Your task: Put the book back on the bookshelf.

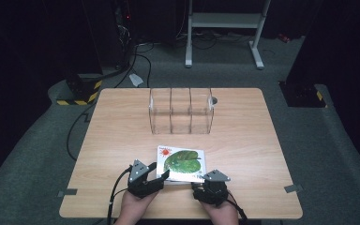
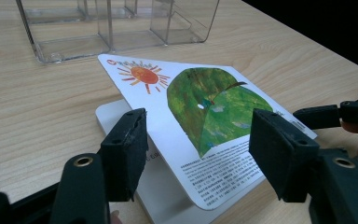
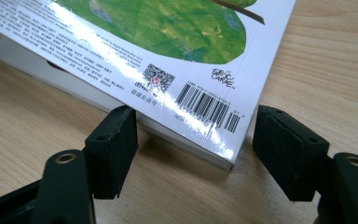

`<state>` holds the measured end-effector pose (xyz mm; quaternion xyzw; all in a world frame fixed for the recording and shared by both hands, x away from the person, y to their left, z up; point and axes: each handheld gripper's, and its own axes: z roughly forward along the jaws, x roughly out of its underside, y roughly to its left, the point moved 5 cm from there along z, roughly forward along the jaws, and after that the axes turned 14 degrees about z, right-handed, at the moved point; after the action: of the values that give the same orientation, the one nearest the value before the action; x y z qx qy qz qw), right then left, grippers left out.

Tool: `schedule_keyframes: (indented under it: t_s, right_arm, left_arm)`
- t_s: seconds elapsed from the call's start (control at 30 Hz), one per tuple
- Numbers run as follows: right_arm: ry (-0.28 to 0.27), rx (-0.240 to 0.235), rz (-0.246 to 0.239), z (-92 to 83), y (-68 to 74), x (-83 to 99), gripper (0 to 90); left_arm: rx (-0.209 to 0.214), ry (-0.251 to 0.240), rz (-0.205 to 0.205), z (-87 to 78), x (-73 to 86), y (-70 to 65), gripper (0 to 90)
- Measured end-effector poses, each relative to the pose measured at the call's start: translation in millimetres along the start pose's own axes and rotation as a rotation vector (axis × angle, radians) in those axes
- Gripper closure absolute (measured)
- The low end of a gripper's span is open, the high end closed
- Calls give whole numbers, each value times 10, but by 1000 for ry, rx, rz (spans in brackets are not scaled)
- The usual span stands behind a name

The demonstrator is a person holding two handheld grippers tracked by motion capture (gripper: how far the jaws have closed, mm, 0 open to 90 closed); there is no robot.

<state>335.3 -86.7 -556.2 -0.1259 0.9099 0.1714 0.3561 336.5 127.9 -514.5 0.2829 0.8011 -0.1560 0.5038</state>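
A picture book (image 1: 182, 162) with a green leaf and an orange sun on its white cover lies near the table's front edge. In the left gripper view its cover (image 2: 205, 112) is tilted up off the white pages (image 2: 116, 112) on the side away from the spine. My left gripper (image 2: 198, 140) is at the book's near left corner (image 1: 161, 177), jaws open, with the raised cover's edge between them and untouched. My right gripper (image 3: 198, 135) stands open around the barcode corner of the spine (image 3: 214, 140), at the book's near right (image 1: 202, 182).
A clear plastic organiser (image 1: 181, 111) with three compartments stands behind the book at mid-table, also in the left gripper view (image 2: 116, 23). Bare wooden tabletop (image 1: 243, 140) surrounds the book. A white metal stand (image 1: 225, 21) and cables lie on the floor beyond.
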Motion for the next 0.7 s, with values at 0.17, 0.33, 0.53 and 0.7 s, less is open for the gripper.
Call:
schedule_keyframes:
  t_s: [0.17,0.33,0.53,0.7]
  right_arm:
    - [-9,-11,15,-9,-12,-3,335]
    - [-9,-10,15,-9,-16,0,339]
    - [-9,-15,26,-11,-20,3,342]
    - [-8,-13,36,-10,-33,2,346]
  left_arm:
    - [4,-3,-4,-4,-3,-2,375]
    - [3,3,-9,3,8,31,372]
    - [5,20,-25,33,42,72,353]
    - [24,47,-46,96,77,79,345]
